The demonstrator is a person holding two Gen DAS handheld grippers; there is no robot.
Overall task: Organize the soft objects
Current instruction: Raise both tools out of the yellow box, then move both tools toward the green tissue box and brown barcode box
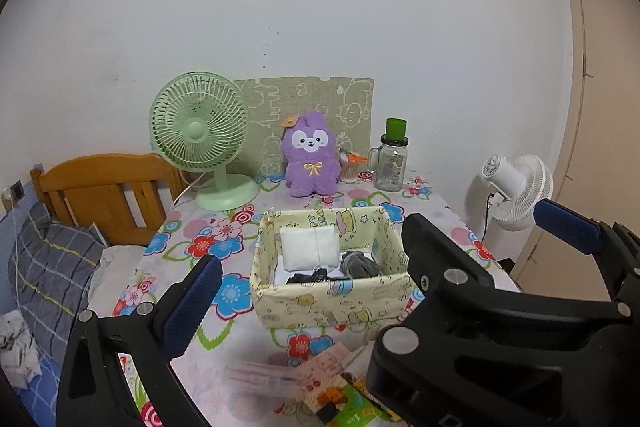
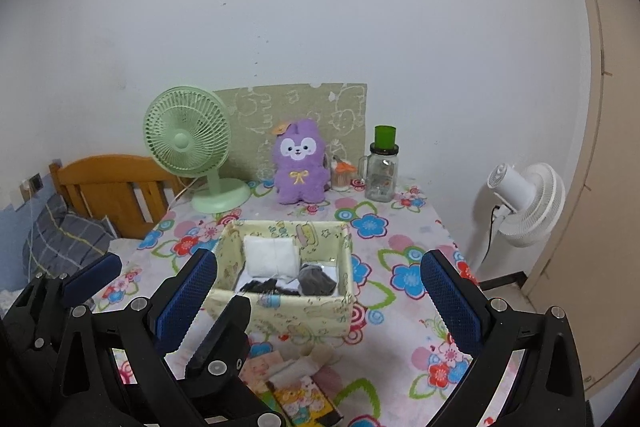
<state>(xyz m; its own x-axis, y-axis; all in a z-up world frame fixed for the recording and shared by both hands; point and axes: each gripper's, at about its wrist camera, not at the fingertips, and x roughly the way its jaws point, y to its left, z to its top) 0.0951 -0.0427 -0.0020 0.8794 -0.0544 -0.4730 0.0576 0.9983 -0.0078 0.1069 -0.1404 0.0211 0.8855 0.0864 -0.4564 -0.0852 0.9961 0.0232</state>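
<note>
A yellow fabric basket (image 1: pixel 332 303) (image 2: pixel 304 311) sits mid-table on the floral cloth. Inside it lie a white folded pad (image 1: pixel 308 247) (image 2: pixel 272 257), a grey rolled bundle (image 1: pixel 360 265) (image 2: pixel 316 279) and some dark cloth. A purple plush toy (image 1: pixel 310 155) (image 2: pixel 298 163) sits upright at the back by the wall. Loose cartoon-print packets (image 1: pixel 320 375) (image 2: pixel 296 379) lie near the front edge. My left gripper (image 1: pixel 316 279) and right gripper (image 2: pixel 318 267) hover side by side before the basket. Both are open and hold nothing. The right gripper hides the left one's right finger.
A green desk fan (image 1: pixel 200 139) and a glass jar mug with a green lid (image 1: pixel 390 163) stand at the back. A white floor fan (image 1: pixel 516 187) is past the table's right edge. A wooden headboard (image 1: pixel 104 195) and a plaid pillow (image 1: pixel 52 267) lie left.
</note>
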